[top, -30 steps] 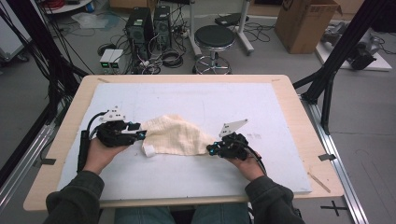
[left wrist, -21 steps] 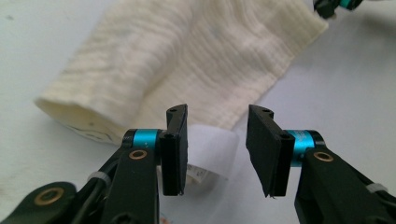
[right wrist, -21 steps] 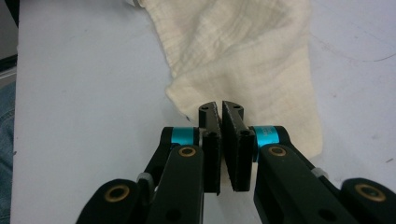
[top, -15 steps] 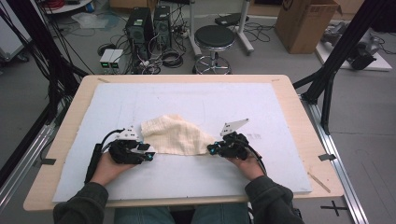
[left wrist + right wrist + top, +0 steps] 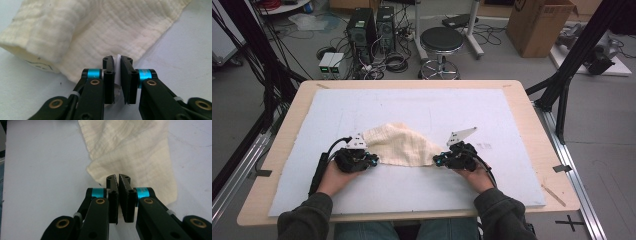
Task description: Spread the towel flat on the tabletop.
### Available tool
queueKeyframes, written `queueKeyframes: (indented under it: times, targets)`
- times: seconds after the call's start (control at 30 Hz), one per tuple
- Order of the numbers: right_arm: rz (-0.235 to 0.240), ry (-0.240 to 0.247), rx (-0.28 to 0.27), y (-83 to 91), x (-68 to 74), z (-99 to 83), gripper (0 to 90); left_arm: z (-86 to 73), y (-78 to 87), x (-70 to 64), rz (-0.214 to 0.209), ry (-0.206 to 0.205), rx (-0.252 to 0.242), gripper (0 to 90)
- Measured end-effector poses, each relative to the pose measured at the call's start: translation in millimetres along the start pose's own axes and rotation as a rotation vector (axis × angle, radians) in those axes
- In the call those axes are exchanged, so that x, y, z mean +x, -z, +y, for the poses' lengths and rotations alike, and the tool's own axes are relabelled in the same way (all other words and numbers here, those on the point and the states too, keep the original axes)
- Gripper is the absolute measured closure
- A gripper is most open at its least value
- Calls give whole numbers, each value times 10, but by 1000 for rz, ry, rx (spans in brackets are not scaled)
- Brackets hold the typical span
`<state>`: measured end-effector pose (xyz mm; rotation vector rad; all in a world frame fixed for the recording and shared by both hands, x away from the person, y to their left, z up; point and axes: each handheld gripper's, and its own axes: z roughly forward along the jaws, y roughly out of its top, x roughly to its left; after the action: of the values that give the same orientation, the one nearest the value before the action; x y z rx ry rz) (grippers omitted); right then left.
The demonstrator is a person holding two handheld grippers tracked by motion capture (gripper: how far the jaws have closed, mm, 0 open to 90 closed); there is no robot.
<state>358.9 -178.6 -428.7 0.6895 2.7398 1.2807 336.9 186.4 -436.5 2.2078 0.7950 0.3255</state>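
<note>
You work on a wooden table (image 5: 532, 125) covered by a pale blue mat (image 5: 432, 107), and the cream cloth (image 5: 399, 145) lies on the mat in front of you, between your two hands and toward the near edge. It is crumpled, with one thick fold on its left part, which the left gripper view shows as a rolled edge (image 5: 32, 47).

I judge the cloth to be very light and completely soft. The weave looks like crinkled gauze, so it should not slip from the pads, but it will sag and fold wherever you do not hold it. It is not fragile. I would take it at the hemmed corners, because a pinch in the middle only gathers the layers together.

The left gripper (image 5: 373, 161) is at the left near corner of the cloth. Its jaws are pressed nearly together on that edge, and a thin white sliver shows in the narrow gap (image 5: 117, 75).

The right gripper (image 5: 437, 159) is at the right near corner. Its jaws are also pressed together, pinching the cloth's edge (image 5: 117, 178). Whether each pinch holds one layer or several, I cannot tell.
</note>
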Motion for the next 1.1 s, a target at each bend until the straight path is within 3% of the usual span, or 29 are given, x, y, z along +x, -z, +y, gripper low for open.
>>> queueKeyframes:
  times: [0.27, 0.4, 0.63, 0.77, 1.1]
  targets:
    - [11, 1, -5, 20, 4, -6, 860, 3, 80, 24, -17, 34, -27, 868]
    - [12, 7, -15, 62, 31, -5, 861, 27, 184, -25, 16, 6, -56, 867]
    - [22, 22, -38, 173, 87, -8, 861, 75, 369, -135, 4, -33, -80, 868]
    - [37, 42, -49, 244, 188, -6, 861, 37, 509, -223, 20, -53, -99, 867]
    - [61, 101, -47, 439, 574, -63, 861, -211, 871, -564, 0, -116, -104, 862]
